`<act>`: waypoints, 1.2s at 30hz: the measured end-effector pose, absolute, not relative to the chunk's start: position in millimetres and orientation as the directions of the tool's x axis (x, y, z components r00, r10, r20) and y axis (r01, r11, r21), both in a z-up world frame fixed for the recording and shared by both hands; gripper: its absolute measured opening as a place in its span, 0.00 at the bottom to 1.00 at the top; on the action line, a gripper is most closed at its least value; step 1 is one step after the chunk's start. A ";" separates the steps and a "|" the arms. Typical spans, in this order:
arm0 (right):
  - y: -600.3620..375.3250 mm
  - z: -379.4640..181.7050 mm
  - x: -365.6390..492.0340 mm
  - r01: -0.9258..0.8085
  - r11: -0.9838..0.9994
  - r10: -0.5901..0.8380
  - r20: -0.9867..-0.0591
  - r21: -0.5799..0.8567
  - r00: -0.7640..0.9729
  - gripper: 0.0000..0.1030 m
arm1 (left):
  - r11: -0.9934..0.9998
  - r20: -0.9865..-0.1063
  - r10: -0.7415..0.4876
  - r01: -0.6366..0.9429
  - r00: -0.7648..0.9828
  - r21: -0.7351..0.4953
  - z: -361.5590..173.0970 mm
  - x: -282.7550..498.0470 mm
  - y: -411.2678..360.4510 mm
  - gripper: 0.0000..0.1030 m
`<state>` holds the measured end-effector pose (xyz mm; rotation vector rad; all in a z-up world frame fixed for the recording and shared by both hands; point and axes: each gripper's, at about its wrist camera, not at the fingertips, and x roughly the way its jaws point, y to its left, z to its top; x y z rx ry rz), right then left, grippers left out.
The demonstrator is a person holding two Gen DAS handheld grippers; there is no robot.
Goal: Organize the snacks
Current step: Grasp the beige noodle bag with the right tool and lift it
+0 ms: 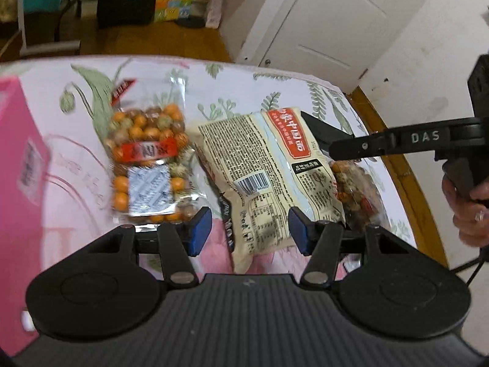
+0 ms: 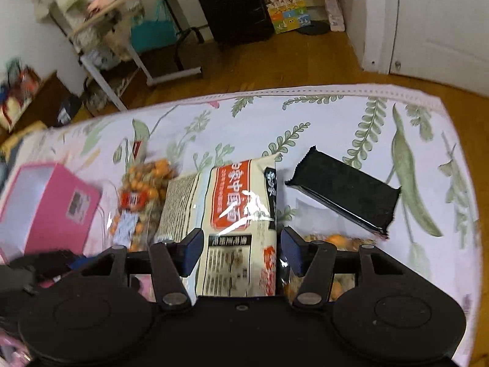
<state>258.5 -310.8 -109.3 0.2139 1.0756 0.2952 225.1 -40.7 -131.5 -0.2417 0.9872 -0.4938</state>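
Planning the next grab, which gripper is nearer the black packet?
Right. The right gripper sits over the cream bag, with the black packet just beyond it; the left gripper sits farther away, toward the pink box.

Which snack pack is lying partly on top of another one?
The cream noodle packet: its right edge overlaps a second clear bag of mixed nuts. The clear nut bag to its left lies separate on the floral cloth.

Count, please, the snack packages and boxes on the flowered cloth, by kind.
Clear bags of orange and brown round snacks: 2
Cream printed packet with red label: 1
Black flat wrapped packet: 1
Pink cardboard box: 1
Total: 5
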 end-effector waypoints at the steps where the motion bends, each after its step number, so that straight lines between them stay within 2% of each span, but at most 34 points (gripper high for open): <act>1: -310.9 -113.9 262.0 -0.128 0.937 0.349 -0.830 0.326 0.436 0.60 | 0.862 -0.740 -0.507 0.277 0.441 -0.425 -136.6 228.7 -44.2 0.53; 4: -303.4 -127.2 270.7 -0.142 0.938 0.346 -0.847 0.316 0.404 0.60 | 0.860 -0.751 -0.509 0.259 0.421 -0.439 -148.2 234.8 -51.4 0.53; 7: -298.9 -137.1 278.7 -0.157 0.944 0.330 -0.862 0.291 0.384 0.60 | 0.857 -0.757 -0.515 0.241 0.403 -0.455 -156.4 240.8 -56.3 0.59; 11: -301.7 -152.3 290.8 -0.117 0.940 0.340 -0.879 0.320 0.335 0.70 | 0.856 -0.766 -0.517 0.221 0.382 -0.468 -169.4 252.2 -63.0 0.67; 14: -299.2 -157.6 292.3 -0.107 0.940 0.341 -0.880 0.324 0.330 0.74 | 0.834 -0.745 -0.549 0.190 0.377 -0.519 -177.3 259.2 -62.1 0.69; 16: -297.5 -156.6 291.4 -0.112 0.941 0.339 -0.880 0.320 0.332 0.73 | 0.812 -0.730 -0.580 0.184 0.362 -0.554 -181.3 263.2 -61.2 0.69; 18: -297.5 -155.6 291.0 -0.101 0.932 0.362 -0.877 0.349 0.317 0.63 | 0.798 -0.723 -0.600 0.196 0.343 -0.570 -181.5 264.3 -61.5 0.67; 21: -293.8 -150.9 286.2 -0.093 0.932 0.363 -0.883 0.352 0.298 0.56 | 0.791 -0.723 -0.612 0.226 0.322 -0.568 -176.5 262.3 -65.4 0.64; 26: -281.4 -138.6 267.6 -0.131 0.946 0.323 -0.901 0.297 0.289 0.55 | 0.804 -0.746 -0.593 0.275 0.304 -0.527 -162.9 247.3 -75.2 0.63; 36: -272.1 -122.3 213.5 -0.106 0.918 0.396 -0.878 0.382 0.269 0.59 | 0.827 -0.779 -0.548 0.336 0.305 -0.451 -121.5 202.6 -63.1 0.63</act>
